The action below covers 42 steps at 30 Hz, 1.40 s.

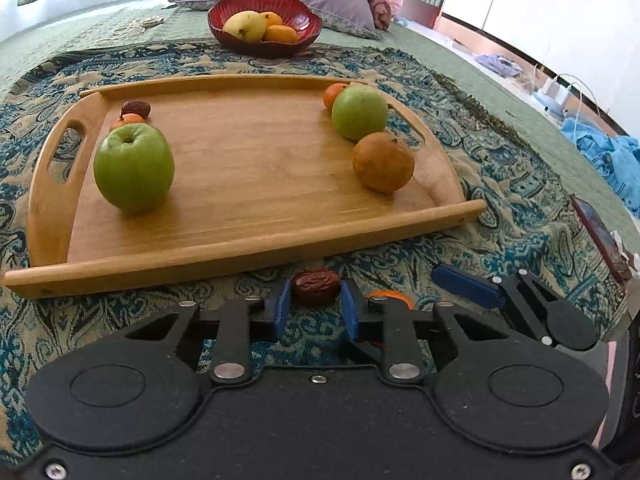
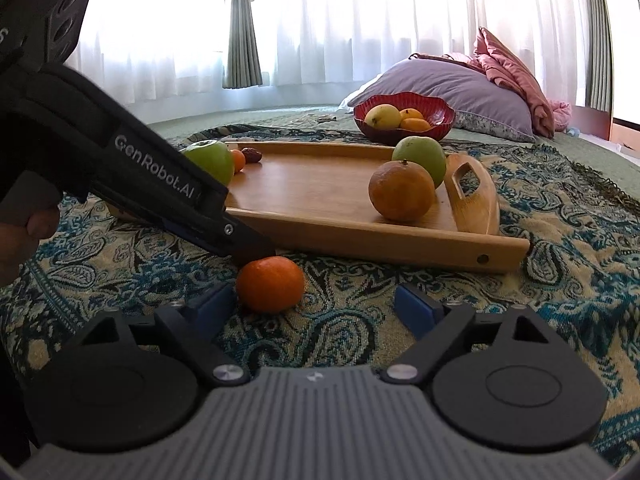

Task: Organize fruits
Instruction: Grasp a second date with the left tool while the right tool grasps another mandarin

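Blue-padded left gripper point(image 1: 315, 304) pinches a date point(image 1: 315, 286) low at 6 o'clock; right gripper point(image 2: 314, 306) gapes wide beside a tangerine point(image 2: 270, 284).

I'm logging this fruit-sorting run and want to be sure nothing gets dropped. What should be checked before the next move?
1. Left gripper around the date: ok, pads on both sides of it.
2. Date lifted off the blanket: cannot tell.
3. Right gripper open for the mandarin: ok.
4. Mandarin centred between right fingers: not ok, it sits near the left pad.
5. Free space on the tray: ok, the middle is bare.
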Tool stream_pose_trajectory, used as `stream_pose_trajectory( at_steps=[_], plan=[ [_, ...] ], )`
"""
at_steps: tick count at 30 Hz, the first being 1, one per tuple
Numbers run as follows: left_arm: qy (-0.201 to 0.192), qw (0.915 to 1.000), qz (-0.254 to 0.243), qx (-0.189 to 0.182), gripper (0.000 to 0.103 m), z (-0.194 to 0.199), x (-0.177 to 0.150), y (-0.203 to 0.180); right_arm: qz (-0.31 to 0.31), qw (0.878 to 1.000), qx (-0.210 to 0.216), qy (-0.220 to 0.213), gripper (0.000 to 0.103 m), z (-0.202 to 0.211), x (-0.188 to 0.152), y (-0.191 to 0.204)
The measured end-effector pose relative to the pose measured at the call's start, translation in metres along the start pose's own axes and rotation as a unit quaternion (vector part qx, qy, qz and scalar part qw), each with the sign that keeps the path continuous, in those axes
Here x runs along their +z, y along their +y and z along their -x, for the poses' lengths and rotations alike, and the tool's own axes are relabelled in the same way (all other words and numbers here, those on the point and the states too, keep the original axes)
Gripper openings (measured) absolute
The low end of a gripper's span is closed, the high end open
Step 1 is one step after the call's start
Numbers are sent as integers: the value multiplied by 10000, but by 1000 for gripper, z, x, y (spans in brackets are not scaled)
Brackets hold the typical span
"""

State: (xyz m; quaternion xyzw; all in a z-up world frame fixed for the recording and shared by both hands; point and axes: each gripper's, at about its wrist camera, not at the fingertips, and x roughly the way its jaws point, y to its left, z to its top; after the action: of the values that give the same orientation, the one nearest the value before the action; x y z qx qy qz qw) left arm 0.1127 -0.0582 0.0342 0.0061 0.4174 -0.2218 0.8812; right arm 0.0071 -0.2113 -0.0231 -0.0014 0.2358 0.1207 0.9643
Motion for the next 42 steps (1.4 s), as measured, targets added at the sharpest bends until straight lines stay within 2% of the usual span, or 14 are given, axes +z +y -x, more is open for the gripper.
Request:
stream_pose_trajectory(
  at_steps=[9, 15, 19, 22, 24, 28, 35, 42],
  plan=[
    [-62, 10000, -44, 47, 26, -2, -2, -3, -31, 10000, 6, -9, 86, 0, 0, -1],
    [-106, 9999, -44, 87, 26, -2, -1, -4, -189, 9998, -6, 32, 78, 3, 4, -3],
    [-139, 9998, -52, 133, 25, 0, -1, -3, -805, 9967, -32, 65, 62, 12, 12, -13],
    [-147, 9998, -38, 145, 25, 2, -1, -1, -1072, 9942, 3, 71, 53, 16, 13, -17],
    [-169, 9997, -45, 159, 21, 3, -1, 0, -1035, 9946, -9, 58, 48, 19, 13, -14],
    [-205, 9997, -40, 150, 21, 5, -1, 1, -728, 9973, -57, 101, 39, 20, 13, -4],
    [-223, 9996, -94, 171, 22, 4, -2, 0, -751, 9970, -136, 117, 37, 19, 11, 1],
    [-301, 9990, -218, 246, 24, -2, -2, -5, -722, 9965, -405, -138, 37, 31, 12, 1]
  ],
)
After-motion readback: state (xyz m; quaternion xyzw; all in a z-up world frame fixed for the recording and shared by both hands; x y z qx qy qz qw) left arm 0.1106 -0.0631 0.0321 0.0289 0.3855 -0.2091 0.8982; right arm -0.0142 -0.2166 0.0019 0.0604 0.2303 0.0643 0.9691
